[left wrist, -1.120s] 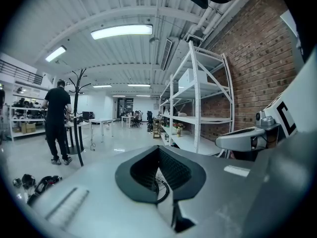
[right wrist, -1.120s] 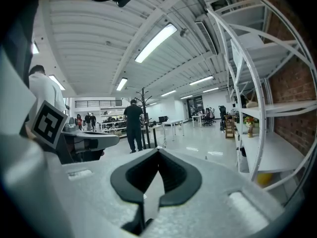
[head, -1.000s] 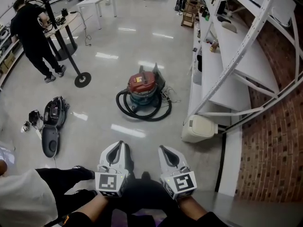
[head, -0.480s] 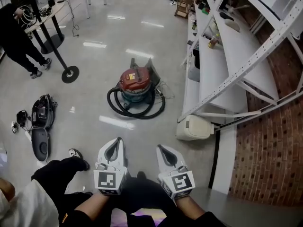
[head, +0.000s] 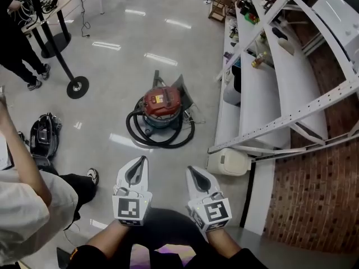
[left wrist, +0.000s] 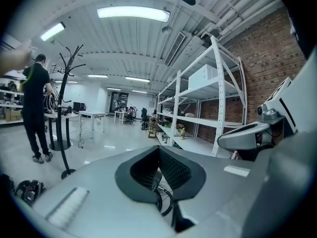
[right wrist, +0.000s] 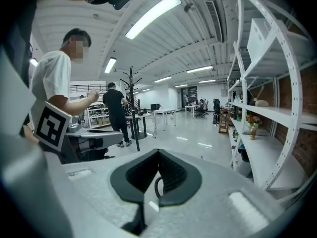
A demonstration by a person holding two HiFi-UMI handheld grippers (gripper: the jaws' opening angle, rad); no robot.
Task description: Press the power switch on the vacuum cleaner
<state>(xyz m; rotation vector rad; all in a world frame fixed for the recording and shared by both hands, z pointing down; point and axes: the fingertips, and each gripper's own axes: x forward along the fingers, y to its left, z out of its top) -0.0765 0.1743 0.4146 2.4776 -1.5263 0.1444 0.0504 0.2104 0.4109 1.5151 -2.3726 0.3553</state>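
The vacuum cleaner (head: 161, 104) stands on the glossy floor ahead of me, with a red lid, a teal body and a black hose (head: 160, 139) coiled around its base. My left gripper (head: 142, 160) and right gripper (head: 191, 170) are held side by side low in the head view, well short of the vacuum and pointing toward it. Both are shut with nothing between the jaws. In the left gripper view the left gripper (left wrist: 158, 148) has its jaw tips meeting, and so does the right gripper (right wrist: 158, 152) in the right gripper view. The switch itself is too small to make out.
White shelving (head: 269, 77) runs along the right, before a brick wall (head: 314, 195), with a white bin (head: 229, 162) at its foot. A black case (head: 44, 133) lies on the floor at left. A coat stand base (head: 77, 87), a person in black (head: 17, 43) and a white-shirted person (head: 22, 206) are at left.
The view has moved forward and tilted, so the vacuum sits closer and more central. The white-shirted person's arm has risen into view at left. Both grippers stay shut, side by side.
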